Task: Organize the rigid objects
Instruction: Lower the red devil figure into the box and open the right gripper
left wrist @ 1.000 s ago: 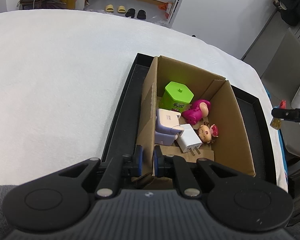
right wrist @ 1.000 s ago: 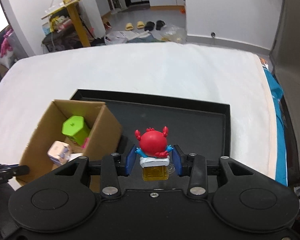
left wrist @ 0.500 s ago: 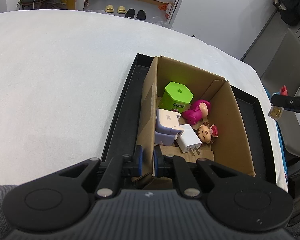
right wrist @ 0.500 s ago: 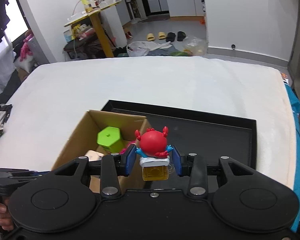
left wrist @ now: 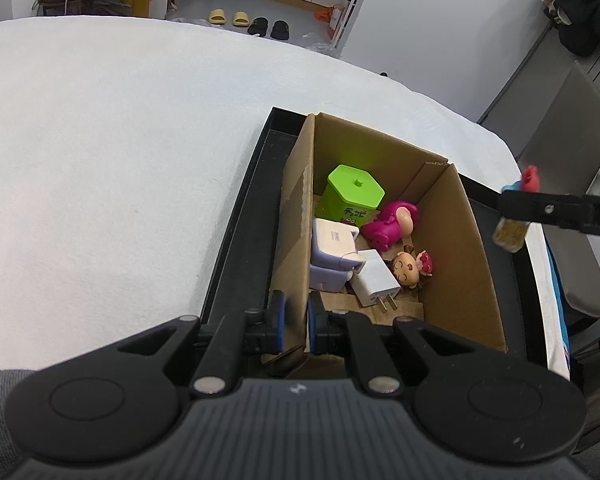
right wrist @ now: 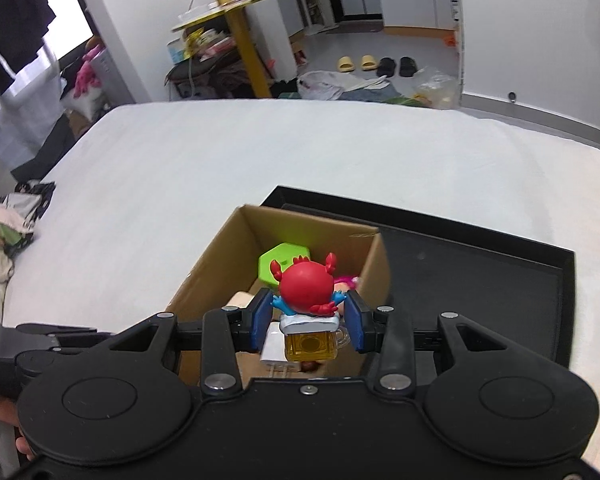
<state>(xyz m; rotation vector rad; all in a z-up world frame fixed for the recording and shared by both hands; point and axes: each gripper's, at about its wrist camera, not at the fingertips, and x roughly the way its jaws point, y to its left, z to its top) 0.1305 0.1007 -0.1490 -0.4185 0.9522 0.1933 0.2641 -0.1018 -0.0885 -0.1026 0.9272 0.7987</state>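
A cardboard box (left wrist: 456, 240) stands on a black tray (left wrist: 244, 220) on the white table. Inside lie a green hexagonal tin (left wrist: 354, 196), a pink figure (left wrist: 392, 224), white chargers (left wrist: 376, 276) and a small doll (left wrist: 410, 270). My left gripper (left wrist: 296, 322) is shut on the box's near-left wall. My right gripper (right wrist: 308, 320) is shut on a red crab figure on a beer mug (right wrist: 306, 300) and holds it above the box's near end (right wrist: 364, 240). It also shows in the left wrist view (left wrist: 512, 216), right of the box.
The black tray (right wrist: 480, 280) extends to the right of the box. White tablecloth (left wrist: 120, 140) spreads left and behind. A chair and clutter stand past the table's right edge; a yellow table (right wrist: 236, 20) and shoes are on the floor behind.
My right gripper with the crab figure has moved left from over the tray to above the box. The left gripper has kept its hold on the box wall.
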